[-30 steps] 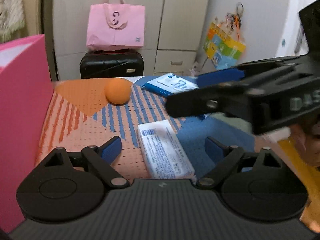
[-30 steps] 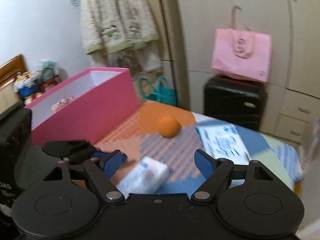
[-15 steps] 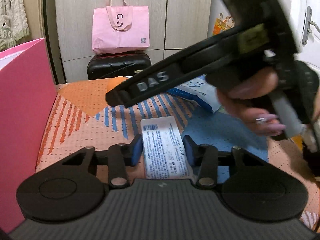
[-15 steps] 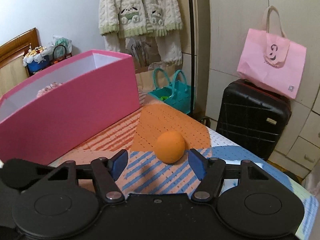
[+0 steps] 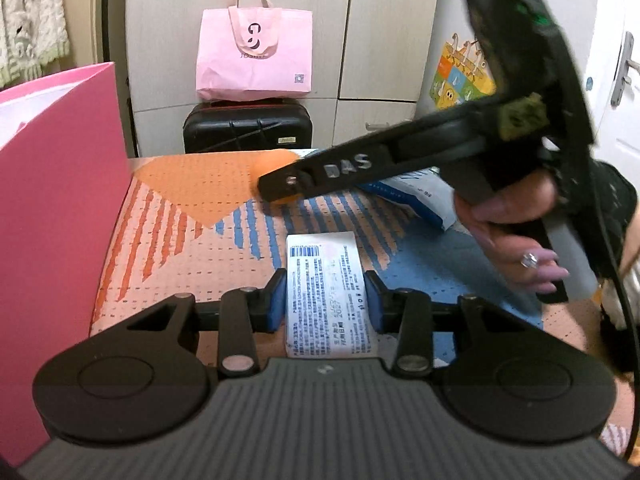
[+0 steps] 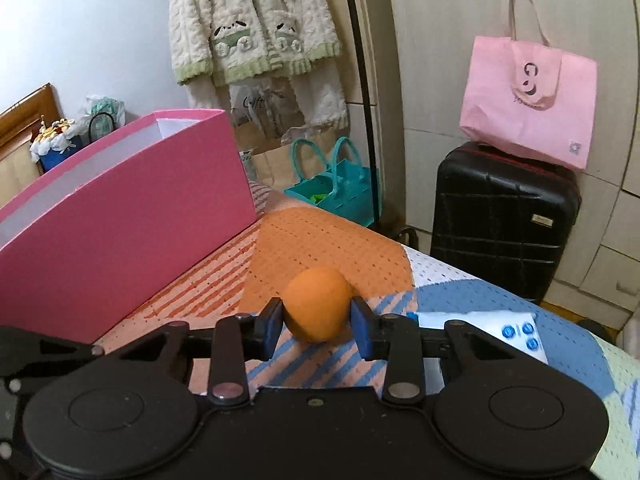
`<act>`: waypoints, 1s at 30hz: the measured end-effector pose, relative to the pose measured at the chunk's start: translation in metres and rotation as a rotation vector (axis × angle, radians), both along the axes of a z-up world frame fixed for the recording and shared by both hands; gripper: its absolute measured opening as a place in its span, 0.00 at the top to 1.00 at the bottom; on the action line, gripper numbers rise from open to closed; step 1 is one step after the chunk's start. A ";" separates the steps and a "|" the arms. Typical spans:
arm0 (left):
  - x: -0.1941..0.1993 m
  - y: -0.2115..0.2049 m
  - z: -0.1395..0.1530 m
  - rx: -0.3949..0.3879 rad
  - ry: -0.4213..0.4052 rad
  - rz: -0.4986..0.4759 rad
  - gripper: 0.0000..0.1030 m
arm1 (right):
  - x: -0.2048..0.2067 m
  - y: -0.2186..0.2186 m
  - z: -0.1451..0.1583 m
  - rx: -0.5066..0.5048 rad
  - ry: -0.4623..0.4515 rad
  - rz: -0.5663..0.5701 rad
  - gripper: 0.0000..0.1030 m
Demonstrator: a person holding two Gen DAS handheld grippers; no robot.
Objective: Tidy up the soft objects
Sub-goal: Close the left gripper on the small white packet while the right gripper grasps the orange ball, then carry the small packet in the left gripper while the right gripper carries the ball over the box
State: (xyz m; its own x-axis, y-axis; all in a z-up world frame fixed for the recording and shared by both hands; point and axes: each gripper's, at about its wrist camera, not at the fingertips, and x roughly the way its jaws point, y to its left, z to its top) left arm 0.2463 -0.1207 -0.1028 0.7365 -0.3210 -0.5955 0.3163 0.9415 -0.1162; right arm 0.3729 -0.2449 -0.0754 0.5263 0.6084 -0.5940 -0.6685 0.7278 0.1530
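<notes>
My left gripper (image 5: 325, 300) is shut on a white tissue pack (image 5: 326, 280) that lies on the patterned mat; the blue pads press its two long sides. My right gripper (image 6: 318, 322) is shut on an orange soft ball (image 6: 316, 304), squeezed between its blue pads on the orange part of the mat. In the left wrist view the right gripper's arm (image 5: 360, 168) crosses above the mat and hides most of the ball. A tall pink box (image 6: 120, 216) stands at the left of the mat and also shows in the left wrist view (image 5: 56, 208).
A blue and white pack (image 5: 416, 192) lies at the mat's far right, also in the right wrist view (image 6: 500, 328). Beyond the table edge stand a black suitcase (image 6: 504, 220) with a pink tote bag (image 6: 528, 100) and a teal basket (image 6: 336, 188).
Both grippers went from open to shut. The left one closed on the tissue pack. The right one moved forward to the orange ball and closed on it.
</notes>
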 end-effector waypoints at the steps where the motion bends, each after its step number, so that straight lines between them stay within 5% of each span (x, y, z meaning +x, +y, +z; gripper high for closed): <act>1: -0.002 0.001 0.001 -0.002 0.001 0.006 0.63 | -0.004 -0.001 0.002 0.003 -0.004 -0.009 0.60; 16: -0.029 0.021 0.017 -0.046 0.005 0.024 0.63 | -0.072 -0.021 0.017 -0.010 -0.062 -0.084 0.60; 30: -0.066 0.039 0.034 -0.051 0.051 -0.044 0.63 | -0.140 -0.049 0.015 0.043 -0.011 -0.221 0.60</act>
